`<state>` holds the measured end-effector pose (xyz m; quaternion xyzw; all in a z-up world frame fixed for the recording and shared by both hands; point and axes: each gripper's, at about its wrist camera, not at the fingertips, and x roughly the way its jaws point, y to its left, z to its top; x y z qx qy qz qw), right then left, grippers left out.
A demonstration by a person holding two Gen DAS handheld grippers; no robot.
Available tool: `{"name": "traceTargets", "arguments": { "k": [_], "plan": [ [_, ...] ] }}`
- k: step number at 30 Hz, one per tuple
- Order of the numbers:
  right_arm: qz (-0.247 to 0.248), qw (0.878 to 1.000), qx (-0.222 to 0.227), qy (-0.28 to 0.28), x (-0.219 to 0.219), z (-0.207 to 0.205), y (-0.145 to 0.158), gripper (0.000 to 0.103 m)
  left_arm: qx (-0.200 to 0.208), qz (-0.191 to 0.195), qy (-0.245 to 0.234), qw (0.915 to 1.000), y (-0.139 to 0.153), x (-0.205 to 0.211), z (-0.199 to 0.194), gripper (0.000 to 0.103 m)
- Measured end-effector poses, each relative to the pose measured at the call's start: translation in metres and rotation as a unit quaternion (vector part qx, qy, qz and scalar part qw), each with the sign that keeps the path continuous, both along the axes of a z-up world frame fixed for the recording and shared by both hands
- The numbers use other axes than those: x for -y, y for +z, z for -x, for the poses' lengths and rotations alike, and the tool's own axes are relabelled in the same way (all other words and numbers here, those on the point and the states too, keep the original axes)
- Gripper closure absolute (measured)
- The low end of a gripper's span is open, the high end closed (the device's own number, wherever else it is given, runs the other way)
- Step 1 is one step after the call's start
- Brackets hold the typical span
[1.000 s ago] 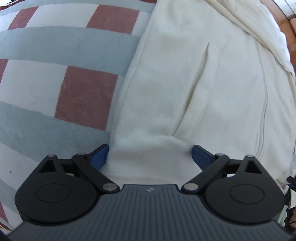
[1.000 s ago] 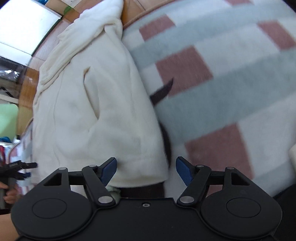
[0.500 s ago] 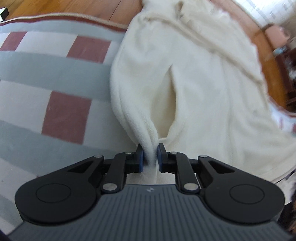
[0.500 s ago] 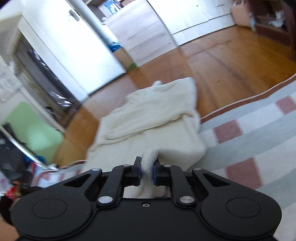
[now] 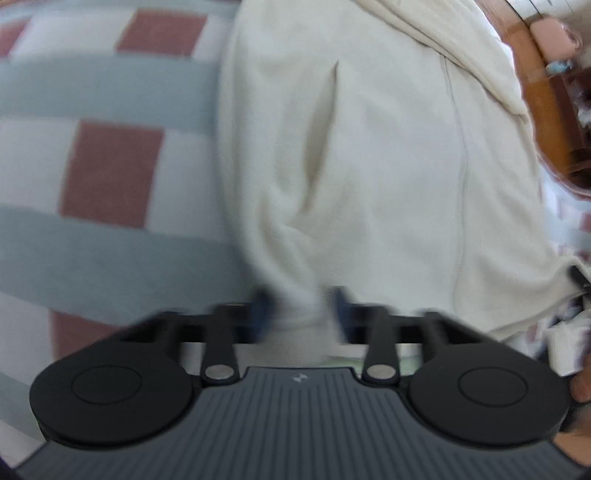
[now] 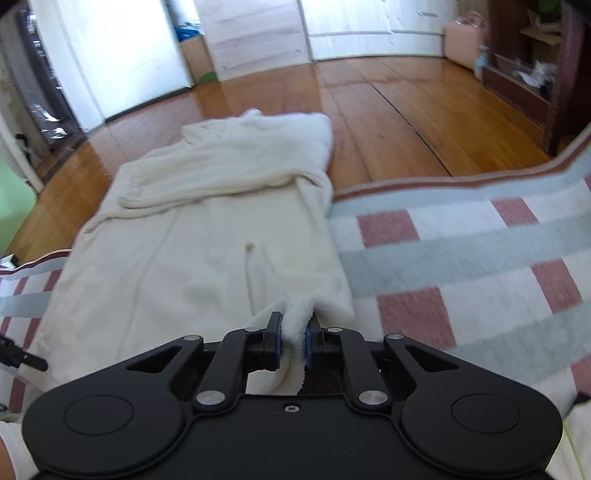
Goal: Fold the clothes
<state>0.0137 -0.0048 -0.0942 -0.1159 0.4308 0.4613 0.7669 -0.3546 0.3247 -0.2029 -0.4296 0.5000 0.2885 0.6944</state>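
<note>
A cream fleece garment [image 6: 207,236] with a front zip and side pockets lies flat, half on a checked rug [image 6: 461,258] and half on the wooden floor [image 6: 406,129]. My right gripper [image 6: 293,332] is shut on a bunched fold of its near hem, at the garment's right corner, and that corner is raised off the rug. In the blurred left wrist view the garment [image 5: 369,166] fills the middle. There my left gripper [image 5: 301,310] is shut on a pinch of the hem below the pocket slit. The rug [image 5: 110,166] shows to its left.
Beyond the garment the wooden floor runs to white doors [image 6: 122,62] and white cupboards [image 6: 369,29]. A cardboard box [image 6: 197,59] stands by the doors. A dark shelf unit [image 6: 528,70] and a pink bag [image 6: 465,37] are at the far right.
Both grippers went from open astride the hem to shut on it. The right gripper has risen and tilted up, lifting its corner. The left view has turned blurred.
</note>
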Motion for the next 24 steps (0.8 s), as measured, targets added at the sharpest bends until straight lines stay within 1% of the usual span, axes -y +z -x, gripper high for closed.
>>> {"name": "traceTargets", "arguments": {
  "k": [2, 4, 7, 9, 11, 13, 16, 17, 18, 19, 20, 21, 22, 23, 24],
  "plan": [
    [0.012, 1.0, -0.014, -0.013, 0.003, -0.005, -0.009, 0.087, 0.009, -0.034, -0.011, 0.9993, 0.008, 0.001, -0.001, 0.087],
    [0.023, 0.999, -0.023, -0.025, 0.005, -0.008, -0.018, 0.087, 0.026, -0.024, -0.007, 0.9993, 0.007, -0.003, 0.0, 0.087],
    [0.055, 0.997, -0.028, -0.038, 0.004, -0.007, -0.031, 0.084, 0.016, -0.016, -0.003, 0.9997, 0.002, -0.003, -0.001, 0.087],
    [0.072, 0.996, -0.027, -0.035, 0.003, -0.004, -0.037, 0.084, 0.012, -0.02, -0.009, 0.9997, 0.002, 0.0, -0.005, 0.087],
    [0.082, 0.996, -0.022, -0.027, 0.003, 0.0, -0.041, 0.084, -0.006, -0.023, -0.028, 0.9993, -0.002, 0.005, -0.01, 0.085],
    [0.087, 0.996, -0.022, -0.02, 0.002, 0.002, -0.044, 0.084, -0.03, -0.035, -0.049, 0.9977, -0.006, 0.011, -0.018, 0.083],
    [0.088, 0.996, -0.025, -0.014, 0.002, 0.003, -0.046, 0.083, -0.055, -0.052, -0.064, 0.9951, -0.007, 0.015, -0.026, 0.075],
    [0.087, 0.996, -0.028, -0.017, 0.003, 0.002, -0.047, 0.077, -0.06, -0.053, -0.065, 0.9947, -0.008, 0.015, -0.026, 0.074],
    [0.085, 0.996, -0.032, -0.022, 0.003, 0.001, -0.049, 0.063, -0.06, -0.052, -0.064, 0.9948, -0.009, 0.015, -0.026, 0.074],
    [0.083, 0.995, -0.037, -0.033, 0.005, -0.001, -0.051, 0.054, -0.061, -0.051, -0.063, 0.9949, -0.01, 0.014, -0.026, 0.074],
    [0.08, 0.995, -0.043, -0.045, 0.007, -0.003, -0.055, 0.042, -0.06, -0.051, -0.062, 0.995, -0.011, 0.014, -0.025, 0.073],
    [0.075, 0.994, -0.057, -0.051, 0.009, -0.005, -0.06, 0.042, -0.059, -0.05, -0.062, 0.9951, -0.011, 0.013, -0.025, 0.073],
    [0.064, 0.993, -0.082, -0.048, 0.012, -0.006, -0.065, 0.044, -0.058, -0.048, -0.061, 0.9953, -0.011, 0.012, -0.025, 0.072],
    [0.054, 0.993, -0.097, -0.04, 0.013, -0.006, -0.067, 0.056, -0.057, -0.047, -0.061, 0.9954, -0.011, 0.011, -0.025, 0.07],
    [0.046, 0.994, -0.095, -0.025, 0.012, -0.003, -0.065, 0.079, -0.054, -0.044, -0.061, 0.9957, -0.012, 0.01, -0.025, 0.069]
  ]
}}
